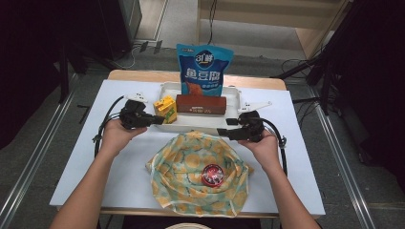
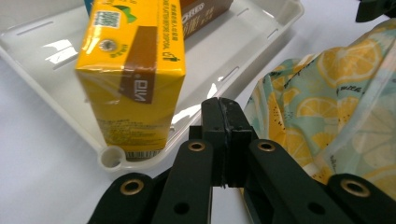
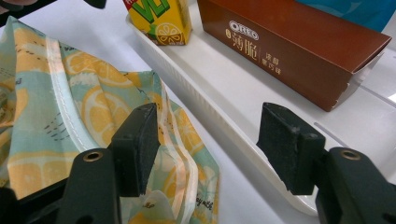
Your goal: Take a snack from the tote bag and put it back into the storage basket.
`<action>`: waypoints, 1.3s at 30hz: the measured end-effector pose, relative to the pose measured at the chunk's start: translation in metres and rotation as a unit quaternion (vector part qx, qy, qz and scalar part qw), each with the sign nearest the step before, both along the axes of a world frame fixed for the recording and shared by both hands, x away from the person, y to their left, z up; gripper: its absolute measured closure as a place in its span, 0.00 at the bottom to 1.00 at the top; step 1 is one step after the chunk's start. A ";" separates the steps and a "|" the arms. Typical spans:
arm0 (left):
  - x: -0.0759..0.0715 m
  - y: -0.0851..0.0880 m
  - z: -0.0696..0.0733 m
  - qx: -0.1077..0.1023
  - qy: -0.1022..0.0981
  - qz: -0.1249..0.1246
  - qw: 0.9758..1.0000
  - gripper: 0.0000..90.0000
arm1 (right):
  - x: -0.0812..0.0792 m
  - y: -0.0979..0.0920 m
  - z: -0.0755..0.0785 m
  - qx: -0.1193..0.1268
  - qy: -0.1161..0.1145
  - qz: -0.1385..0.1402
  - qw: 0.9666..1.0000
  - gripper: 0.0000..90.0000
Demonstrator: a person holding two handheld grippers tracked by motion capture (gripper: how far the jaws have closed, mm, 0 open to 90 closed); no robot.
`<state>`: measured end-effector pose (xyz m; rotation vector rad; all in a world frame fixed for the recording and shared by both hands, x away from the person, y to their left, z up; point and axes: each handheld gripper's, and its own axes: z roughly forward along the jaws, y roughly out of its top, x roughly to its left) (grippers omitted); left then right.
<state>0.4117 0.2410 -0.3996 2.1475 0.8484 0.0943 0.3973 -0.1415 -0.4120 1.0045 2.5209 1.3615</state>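
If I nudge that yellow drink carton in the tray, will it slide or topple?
The yellow drink carton stands upright, taller than wide, at the white tray corner, so a high push probably tips it. Its glossy surface looks slippery. Pushed low, it likely slides.

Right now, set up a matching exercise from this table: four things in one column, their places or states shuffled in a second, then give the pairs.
Things:
1. yellow drink carton
2. red round tin
3. blue snack bag
4. left gripper

Places or states:
A. lies on the lemon-print bag
B. stands upright at the far side of the white tray
C. fingers shut, nothing between them
D. stands in the tray's left corner, beside the brown Oreo box

Pairs: 1-D, 2-A, 3-B, 4-C
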 end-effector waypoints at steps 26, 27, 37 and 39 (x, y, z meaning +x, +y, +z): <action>0.013 -0.001 -0.015 0.016 0.002 0.020 1.000 1.00 | -0.003 -0.001 0.002 -0.001 0.000 -0.002 1.000 0.44; 0.013 -0.001 -0.016 0.018 0.003 0.023 1.000 1.00 | -0.003 0.000 0.002 -0.001 0.001 -0.001 1.000 0.44; 0.019 0.007 -0.020 0.016 0.009 0.036 0.999 1.00 | -0.003 0.000 0.002 -0.001 -0.002 -0.001 1.000 0.44; 0.020 0.009 -0.020 0.013 0.010 0.037 0.999 1.00 | -0.003 0.000 0.002 -0.001 -0.004 0.000 1.000 0.44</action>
